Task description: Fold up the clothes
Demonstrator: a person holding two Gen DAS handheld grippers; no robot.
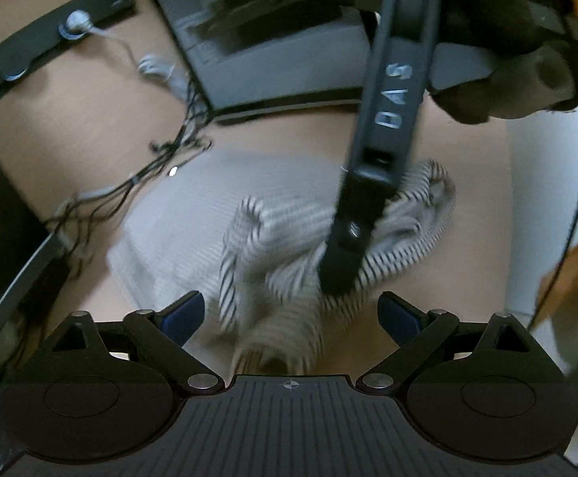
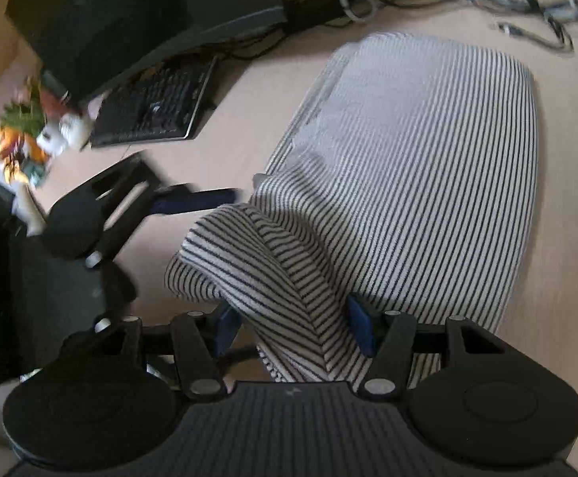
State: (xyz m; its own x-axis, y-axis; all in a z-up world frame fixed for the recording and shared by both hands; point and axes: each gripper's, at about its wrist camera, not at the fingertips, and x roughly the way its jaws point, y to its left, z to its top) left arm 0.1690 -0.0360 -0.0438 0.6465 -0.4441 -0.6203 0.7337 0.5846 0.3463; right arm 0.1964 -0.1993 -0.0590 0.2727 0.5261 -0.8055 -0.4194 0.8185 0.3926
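Across the middle of the desk [image 2: 217, 159] lies the striped garment [image 2: 428, 167], its far end smooth and flat, its near end bunched into a raised fold. The right gripper [image 2: 294, 324] has that fold between its blue pads [image 2: 360, 328], jaws closed on the cloth and lifting it off the surface. From the left wrist view, the left gripper [image 1: 290, 312] hangs just above the crumpled near part with its fingers spread wide, holding nothing. Toward the desk's far edge sit a black keyboard [image 2: 157, 111], a tangle of cables [image 2: 527, 4] and, at the left edge, a colourful toy [image 2: 30, 135].
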